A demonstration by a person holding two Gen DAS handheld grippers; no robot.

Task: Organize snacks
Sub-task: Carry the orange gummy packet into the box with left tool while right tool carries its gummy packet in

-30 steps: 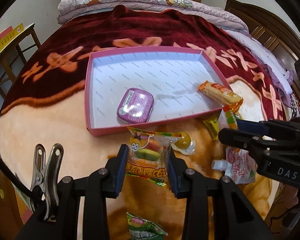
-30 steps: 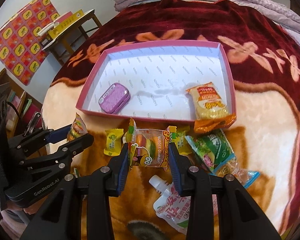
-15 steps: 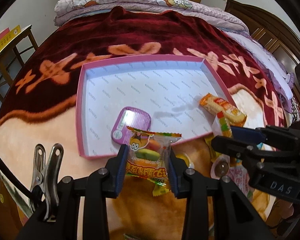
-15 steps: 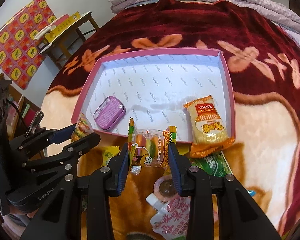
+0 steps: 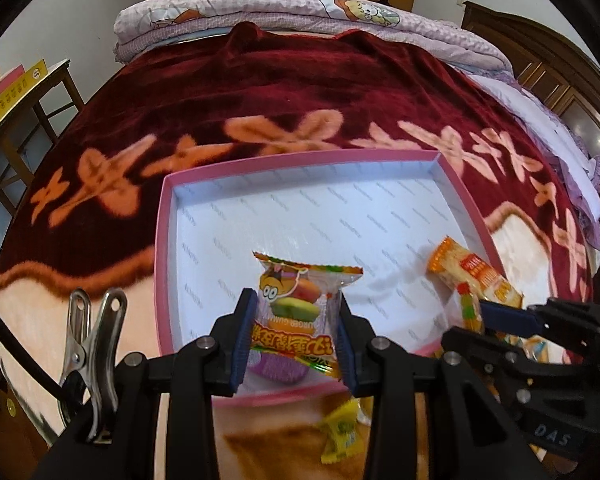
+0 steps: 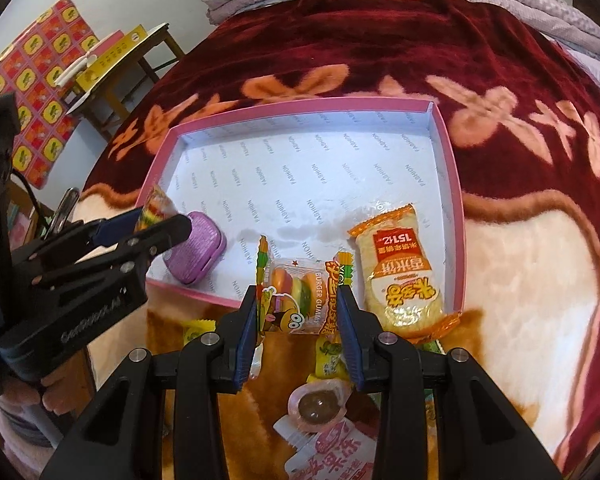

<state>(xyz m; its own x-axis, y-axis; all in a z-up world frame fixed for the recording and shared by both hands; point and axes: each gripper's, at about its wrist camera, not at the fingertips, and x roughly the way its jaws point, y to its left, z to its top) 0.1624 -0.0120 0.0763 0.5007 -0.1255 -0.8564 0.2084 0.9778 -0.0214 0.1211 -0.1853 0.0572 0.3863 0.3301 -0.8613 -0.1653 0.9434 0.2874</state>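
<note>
Blanket (image 5: 300, 92) on bed bearing pink tray (image 5: 162, 240). Left gripper (image 5: 296, 340) pinches one burger gummy packet (image 5: 300, 312) above the tray's near edge, over a purple tin (image 6: 194, 254); right gripper (image 6: 296, 336) pinches a second gummy packet (image 6: 300, 300). Both point steeply downward. Rice cracker packet (image 6: 400, 272) lies in tray.

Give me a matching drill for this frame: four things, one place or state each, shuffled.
Things:
1. purple tin
2. rice cracker pack
3. jelly cup
4. left gripper

Places/states:
A. on the blanket, outside the tray
B. in the tray, near-left corner
C. shut on a burger gummy pack
D. in the tray, end over the near rim

Pairs: 1-B, 2-D, 3-A, 4-C
</note>
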